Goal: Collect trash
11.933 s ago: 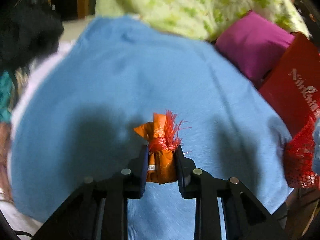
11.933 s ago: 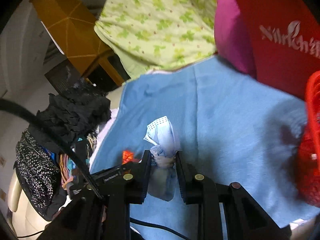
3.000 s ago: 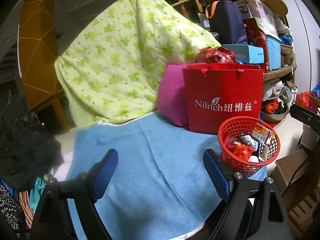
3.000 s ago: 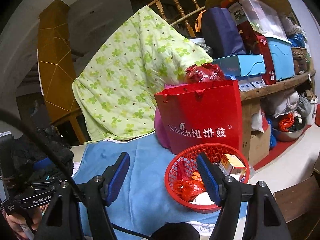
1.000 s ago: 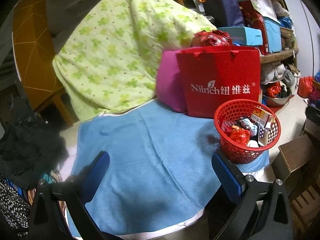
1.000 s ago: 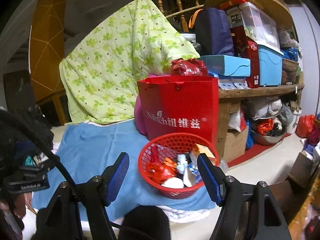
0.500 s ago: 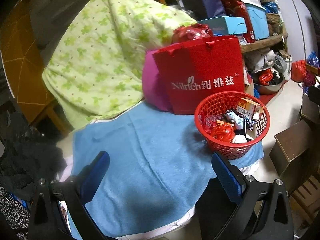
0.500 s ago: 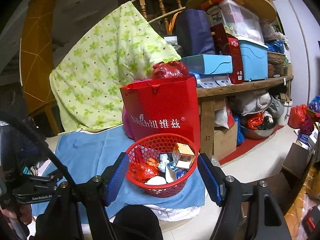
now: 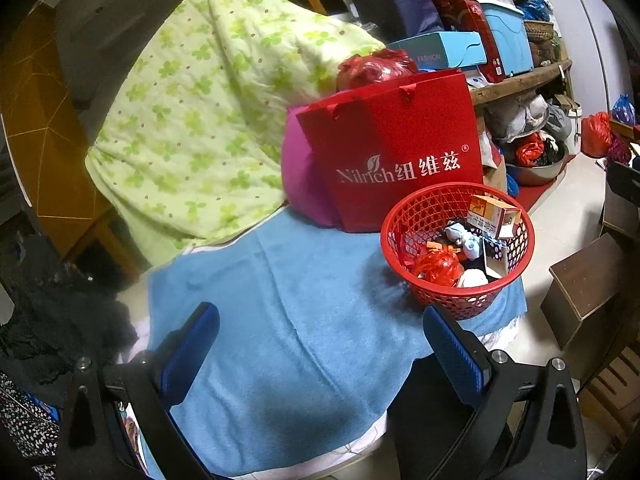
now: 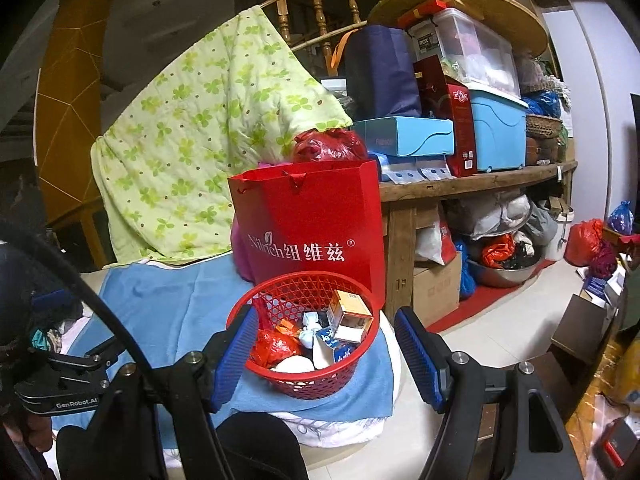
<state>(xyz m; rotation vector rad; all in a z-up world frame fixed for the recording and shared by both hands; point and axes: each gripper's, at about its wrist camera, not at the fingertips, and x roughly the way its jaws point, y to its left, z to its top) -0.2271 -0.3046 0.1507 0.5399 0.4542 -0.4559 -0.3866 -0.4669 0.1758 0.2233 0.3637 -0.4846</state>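
Note:
A red mesh basket [image 9: 404,216] stands at the right end of the blue cloth [image 9: 280,304]. It holds several pieces of trash: a crumpled red wrapper [image 9: 438,266], a small orange and white box [image 9: 492,214], bluish paper wads. The basket also shows in the right wrist view [image 10: 276,288]. My left gripper [image 9: 320,340] is open and empty, held back above the cloth's near edge. My right gripper [image 10: 324,344] is open and empty, in front of the basket. The left gripper's body shows at lower left in the right wrist view [image 10: 64,376].
A red paper bag [image 9: 400,152] and a magenta cushion [image 9: 300,184] stand behind the basket. A green floral quilt [image 9: 208,112] drapes at the back. Black clothes [image 9: 52,320] lie left. A wooden shelf [image 10: 480,184] with boxes is on the right. Brown boxes [image 9: 584,292] sit on the floor.
Both grippers have pulled back and turned right, so the basket sits further left in both views. Earlier each was shut on trash over the cloth; both stand open and empty.

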